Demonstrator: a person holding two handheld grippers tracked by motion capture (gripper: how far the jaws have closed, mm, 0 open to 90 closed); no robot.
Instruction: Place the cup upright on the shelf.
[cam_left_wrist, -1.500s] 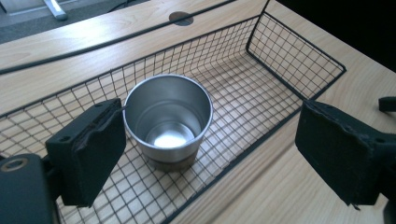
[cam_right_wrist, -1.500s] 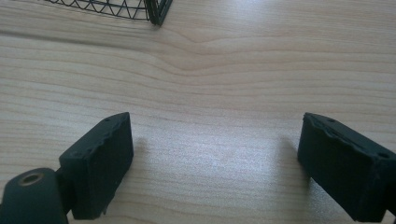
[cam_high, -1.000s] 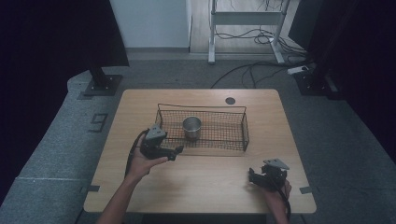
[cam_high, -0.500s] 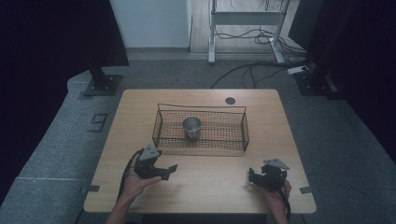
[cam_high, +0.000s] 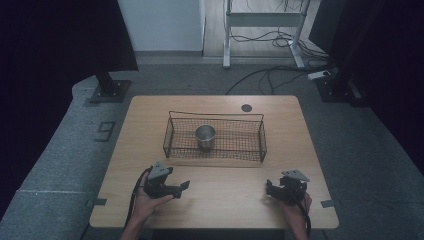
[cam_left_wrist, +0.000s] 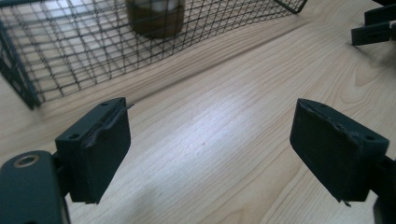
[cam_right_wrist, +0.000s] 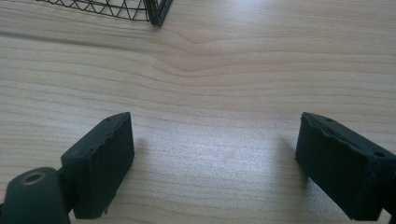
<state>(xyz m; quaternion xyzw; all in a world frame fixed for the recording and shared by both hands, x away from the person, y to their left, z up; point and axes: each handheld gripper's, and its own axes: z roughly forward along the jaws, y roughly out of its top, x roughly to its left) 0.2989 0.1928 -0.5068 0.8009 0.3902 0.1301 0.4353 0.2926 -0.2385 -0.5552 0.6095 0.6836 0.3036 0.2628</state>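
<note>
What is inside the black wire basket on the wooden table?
One small round metal cup stands upright inside the black wire basket, left of its middle. The rest of the basket floor looks bare. The inside of the cup is too small and dark to tell its contents.

The high view looks forward and down from above the person's side onto the whole pale wooden table (cam_high: 220, 200), from far enough to take in the grey floor around it. The left gripper view sits low over the tabletop, looking along its two black jaws toward the black wire-mesh basket (cam_left_wrist: 84, 51) and the round metal cup (cam_left_wrist: 156, 18) inside it, both shared with the high view (cam_high: 215, 137). The right gripper view hangs equally close above the wood, catching one basket corner (cam_right_wrist: 156, 11).
</note>
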